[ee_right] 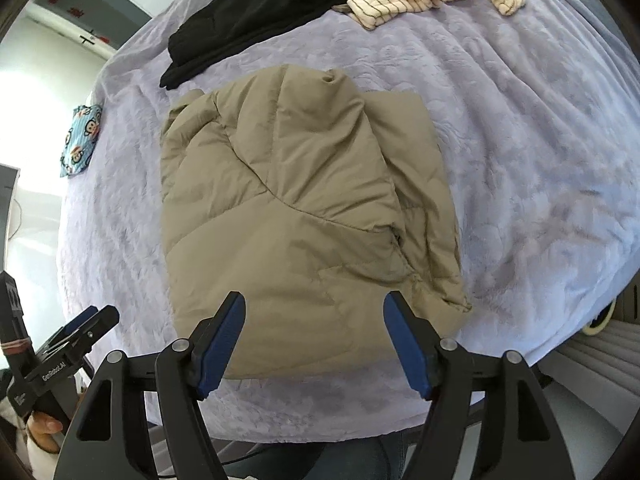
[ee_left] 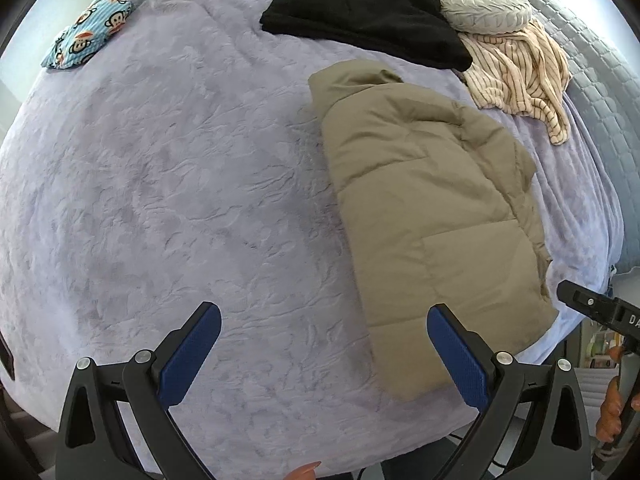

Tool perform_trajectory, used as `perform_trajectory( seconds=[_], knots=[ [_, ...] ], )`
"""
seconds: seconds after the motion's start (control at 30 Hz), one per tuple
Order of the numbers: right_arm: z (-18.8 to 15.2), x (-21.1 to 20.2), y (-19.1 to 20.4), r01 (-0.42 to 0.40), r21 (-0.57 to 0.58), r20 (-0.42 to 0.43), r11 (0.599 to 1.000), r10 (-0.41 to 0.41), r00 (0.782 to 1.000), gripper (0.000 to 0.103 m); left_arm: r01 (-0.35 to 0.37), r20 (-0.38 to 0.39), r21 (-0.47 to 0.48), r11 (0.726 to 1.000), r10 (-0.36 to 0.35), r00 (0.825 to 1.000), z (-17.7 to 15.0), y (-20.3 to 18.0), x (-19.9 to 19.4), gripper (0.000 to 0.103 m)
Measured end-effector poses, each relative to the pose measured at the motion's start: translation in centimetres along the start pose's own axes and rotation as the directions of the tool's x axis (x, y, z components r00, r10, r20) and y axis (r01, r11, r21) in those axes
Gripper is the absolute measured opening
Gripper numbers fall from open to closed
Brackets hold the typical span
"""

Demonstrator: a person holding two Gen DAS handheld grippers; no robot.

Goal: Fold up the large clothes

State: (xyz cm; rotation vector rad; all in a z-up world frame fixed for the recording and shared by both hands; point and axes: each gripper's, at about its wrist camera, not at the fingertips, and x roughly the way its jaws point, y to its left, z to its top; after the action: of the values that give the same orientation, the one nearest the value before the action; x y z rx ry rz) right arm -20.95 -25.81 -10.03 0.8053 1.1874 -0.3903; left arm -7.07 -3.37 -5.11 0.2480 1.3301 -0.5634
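We see the tan puffer jacket lying on the bed, already doubled lengthwise into a long slab, its hem near the bed's front edge. The right hand-held gripper hovers over that hem with its jaws spread wide and nothing between them; the left hand-held gripper is likewise open and empty, the jacket at its 1 o'clock. For the next fold we would pinch both hem corners through all layers, lift low, and carry them toward the collar at 12 o'clock so trapped air escapes. A pocket opening may sit at 3 o'clock of the jacket, though the seam is hard to read. No containers show; a black garment and striped top lie beyond.
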Motion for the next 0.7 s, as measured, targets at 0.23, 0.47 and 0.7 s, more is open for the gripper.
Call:
perform_trajectory(
  seconds=[0.23,0.47,0.7],
  knots=[
    [-0.2,0.0,0.6,-0.018,0.043,0.025,0.999,0.017,1.0,0.086,0.016,0.004,0.014,1.0,-0.016,1.0,0.0,1.3,-0.1,0.103],
    [0.2,-0.1,-0.2,-0.01,0.071,0.05,0.997,0.007,0.999,0.087,0.007,-0.018,0.024,1.0,-0.007,1.0,0.1,0.7,0.7,0.103],
    [2.9,-0.1,-2.3,-0.017,0.057,0.068,0.998,0.013,0.998,0.087,-0.017,-0.038,-0.004,1.0,0.017,0.999,1.0,-1.4,1.5,0.103]
  ],
)
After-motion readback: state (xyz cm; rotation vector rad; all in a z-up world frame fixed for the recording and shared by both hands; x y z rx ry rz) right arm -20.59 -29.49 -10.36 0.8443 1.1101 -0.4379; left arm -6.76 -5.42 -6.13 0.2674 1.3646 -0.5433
